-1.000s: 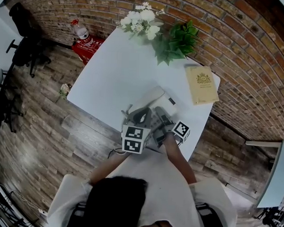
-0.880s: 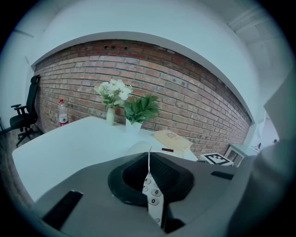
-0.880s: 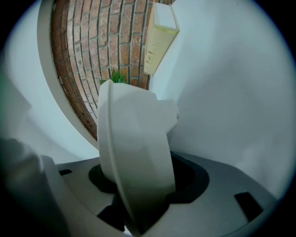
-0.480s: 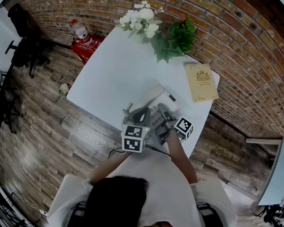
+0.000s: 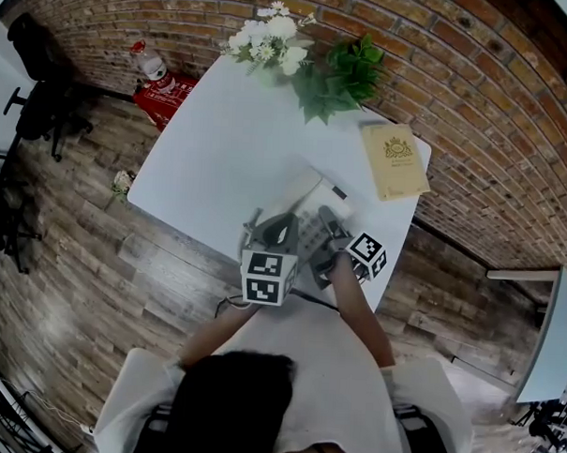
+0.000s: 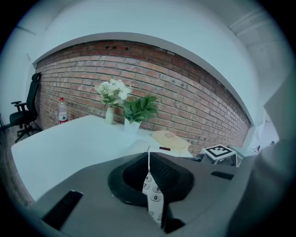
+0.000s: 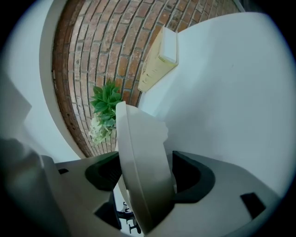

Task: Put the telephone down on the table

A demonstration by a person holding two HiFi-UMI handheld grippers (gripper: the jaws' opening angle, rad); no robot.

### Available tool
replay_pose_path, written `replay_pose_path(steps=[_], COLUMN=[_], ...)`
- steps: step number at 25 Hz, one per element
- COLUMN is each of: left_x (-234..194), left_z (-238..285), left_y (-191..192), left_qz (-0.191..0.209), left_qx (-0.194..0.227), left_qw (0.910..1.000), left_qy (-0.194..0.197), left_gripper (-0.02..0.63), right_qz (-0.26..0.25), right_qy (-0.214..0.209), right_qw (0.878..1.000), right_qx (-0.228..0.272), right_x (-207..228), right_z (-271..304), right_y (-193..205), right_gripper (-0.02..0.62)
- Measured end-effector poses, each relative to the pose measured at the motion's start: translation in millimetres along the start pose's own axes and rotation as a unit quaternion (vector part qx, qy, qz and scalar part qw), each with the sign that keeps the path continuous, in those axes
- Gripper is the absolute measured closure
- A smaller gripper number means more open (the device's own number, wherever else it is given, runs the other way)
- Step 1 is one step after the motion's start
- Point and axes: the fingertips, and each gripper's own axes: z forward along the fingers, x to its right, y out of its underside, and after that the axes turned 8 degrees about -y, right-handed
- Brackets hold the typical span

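White plastic telephone (image 5: 313, 189) lies flat toward the 5 o'clock edge of the table (image 5: 212, 143), so we judge it set down: the fingers of our right gripper (image 5: 329, 223) have just been opening, with the telephone unclamped between them, while those of our left gripper (image 5: 279, 230) sit closed together over the keypad (image 6: 155, 196).

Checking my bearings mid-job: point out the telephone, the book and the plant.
telephone (image 5: 308, 196), head view, white body's far part.
book (image 5: 394, 162), head view, cover's middle.
plant (image 5: 343, 77), head view, leaves.
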Motion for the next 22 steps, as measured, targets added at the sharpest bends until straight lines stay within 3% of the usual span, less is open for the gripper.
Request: replay_pose_path(steps=[3,8,11,14,22], left_x=[-1,0,6,14,20], left_z=[0,1,3,3,0], left_y=[0,3,3,4,8], left_qz=[-0.004,-0.012,-0.012,-0.008,-0.010], left_qx=[0.001,-0.003,-0.007,-0.011,-0.011], left_qw=[1.0000,0.9999,0.9999,0.9998,0.9997], left_qy=[-0.002,-0.005,0.003,0.013,0.018], left_gripper=[0.574,0.574,0.574,0.574,0.574], right_qz=[-0.005,-0.021,0.005,0.009,-0.052], right_qy=[0.013,0.031,0.019,0.010,0.004], right_qw=[0.999,0.998,0.997,0.998,0.998], right_qx=[0.038,0.058,0.073,0.067,0.047], right_x=[1,3,6,6,-4], right_z=[-8,-16,-22,-24,-36], right_y=[-7,-13,-17,-17,-14], right_gripper=[0.278,0.278,0.255,0.255,0.255])
